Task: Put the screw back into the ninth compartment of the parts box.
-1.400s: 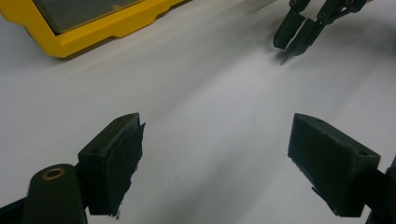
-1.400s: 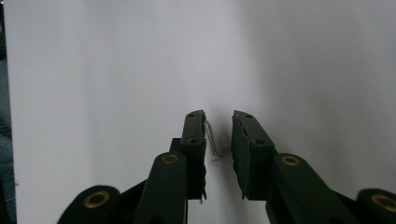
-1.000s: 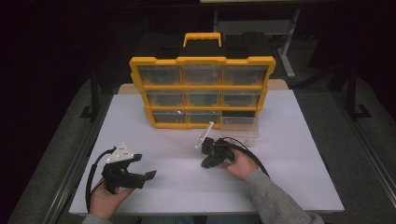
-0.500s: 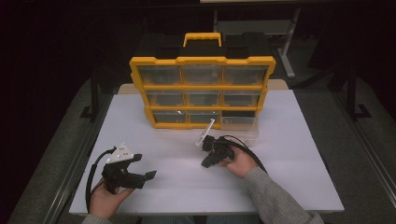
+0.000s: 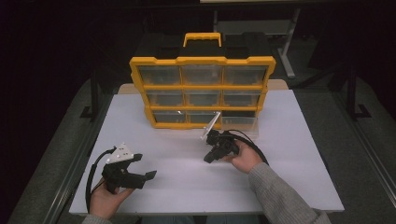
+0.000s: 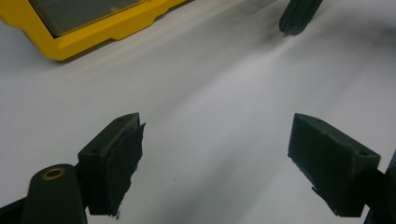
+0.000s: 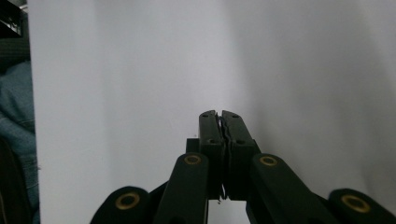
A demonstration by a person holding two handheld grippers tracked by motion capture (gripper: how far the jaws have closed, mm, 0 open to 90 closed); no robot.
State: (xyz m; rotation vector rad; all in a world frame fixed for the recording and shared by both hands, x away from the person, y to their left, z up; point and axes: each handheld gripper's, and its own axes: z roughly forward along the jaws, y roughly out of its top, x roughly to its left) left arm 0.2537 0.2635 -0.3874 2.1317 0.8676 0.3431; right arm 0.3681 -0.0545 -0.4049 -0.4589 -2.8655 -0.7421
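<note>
A yellow organiser [image 5: 202,91] with clear drawers stands upright at the back of the white table [image 5: 187,186]. Its bottom right drawer [image 5: 239,123] sticks out a little toward me. My right gripper [image 5: 208,158] lies low in front of that drawer, pointing toward the near left, with its jaws pressed together and nothing between them [image 7: 220,114]. At the near left my left gripper [image 5: 144,169] rests over the table, open and empty [image 6: 217,140]. The left gripper view has the organiser's lower corner [image 6: 93,28] at upper left and the right gripper's tip [image 6: 299,16] at the top.
A black case [image 5: 243,44] sits behind the organiser, whose yellow handle [image 5: 202,38] rises on top. Cables trail from both grippers. Bare white tabletop lies between the two hands. The table's near edge and the person's leg [image 7: 14,116] are at the left of the right gripper view.
</note>
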